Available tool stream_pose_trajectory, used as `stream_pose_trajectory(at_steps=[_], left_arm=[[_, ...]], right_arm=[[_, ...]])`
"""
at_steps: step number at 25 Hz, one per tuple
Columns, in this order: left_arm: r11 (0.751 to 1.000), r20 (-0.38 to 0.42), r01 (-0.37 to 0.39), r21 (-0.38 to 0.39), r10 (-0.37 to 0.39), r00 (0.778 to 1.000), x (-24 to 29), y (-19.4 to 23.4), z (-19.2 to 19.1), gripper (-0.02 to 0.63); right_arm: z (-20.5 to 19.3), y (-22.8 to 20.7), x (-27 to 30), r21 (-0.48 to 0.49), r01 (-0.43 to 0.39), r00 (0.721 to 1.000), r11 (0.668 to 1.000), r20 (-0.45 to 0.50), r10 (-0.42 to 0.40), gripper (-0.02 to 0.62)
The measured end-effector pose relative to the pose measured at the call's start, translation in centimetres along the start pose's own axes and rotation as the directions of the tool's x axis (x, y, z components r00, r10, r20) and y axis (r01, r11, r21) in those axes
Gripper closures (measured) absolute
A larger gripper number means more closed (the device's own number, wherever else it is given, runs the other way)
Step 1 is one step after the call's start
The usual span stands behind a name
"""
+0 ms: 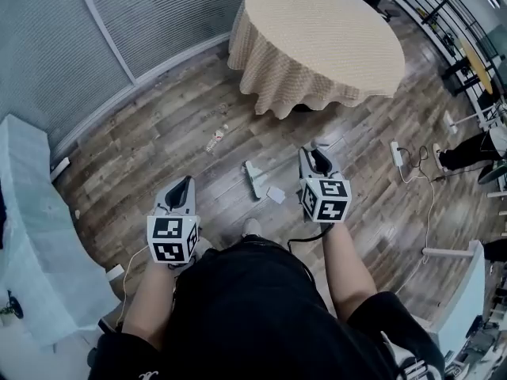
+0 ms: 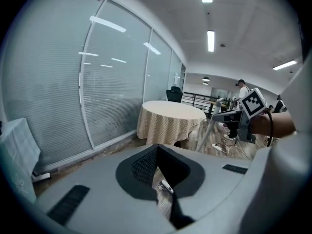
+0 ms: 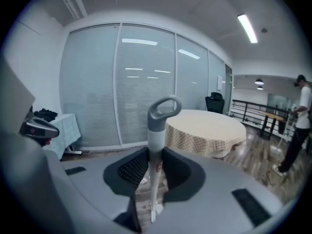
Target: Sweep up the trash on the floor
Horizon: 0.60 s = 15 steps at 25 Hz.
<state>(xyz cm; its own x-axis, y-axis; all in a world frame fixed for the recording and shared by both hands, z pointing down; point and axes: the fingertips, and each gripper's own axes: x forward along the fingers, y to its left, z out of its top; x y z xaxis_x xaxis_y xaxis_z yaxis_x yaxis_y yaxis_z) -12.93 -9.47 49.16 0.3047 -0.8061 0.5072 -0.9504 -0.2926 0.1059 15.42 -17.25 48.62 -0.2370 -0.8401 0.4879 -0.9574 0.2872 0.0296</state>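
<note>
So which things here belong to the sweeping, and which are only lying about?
For the job:
broom, held in the jaws of the right gripper
paper scrap on the floor
small litter beyond it

Just lying about:
round table
power strip
cloth-covered side table

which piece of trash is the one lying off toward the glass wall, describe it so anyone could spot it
Start at the round table with the beige cloth and look at the wood floor off its left edge, toward the glass wall. There lies a small crumpled whitish wrapper, alone; the flat white paper square sits nearer the person instead.
</note>
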Motion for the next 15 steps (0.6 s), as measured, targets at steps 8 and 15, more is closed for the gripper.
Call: stream_pose_trajectory(at_steps=[8, 15], left_arm=[[0.996, 0.042, 0.068, 0.061, -0.071, 0.997, 1.5, -3.2, 1.7, 0.612], [0.989, 0.023, 0.114, 0.097, -0.117, 0.993, 2.6, -4.2, 2.2, 0.612]], right_arm=[[-2.5, -6.3, -5.2, 0.123, 0.224, 0.975, 0.967, -0.021, -0.223, 0.495], [-5.7, -10.7, -8.0, 0.145, 0.384, 0.923, 0.912, -0.071, -0.378, 0.495]])
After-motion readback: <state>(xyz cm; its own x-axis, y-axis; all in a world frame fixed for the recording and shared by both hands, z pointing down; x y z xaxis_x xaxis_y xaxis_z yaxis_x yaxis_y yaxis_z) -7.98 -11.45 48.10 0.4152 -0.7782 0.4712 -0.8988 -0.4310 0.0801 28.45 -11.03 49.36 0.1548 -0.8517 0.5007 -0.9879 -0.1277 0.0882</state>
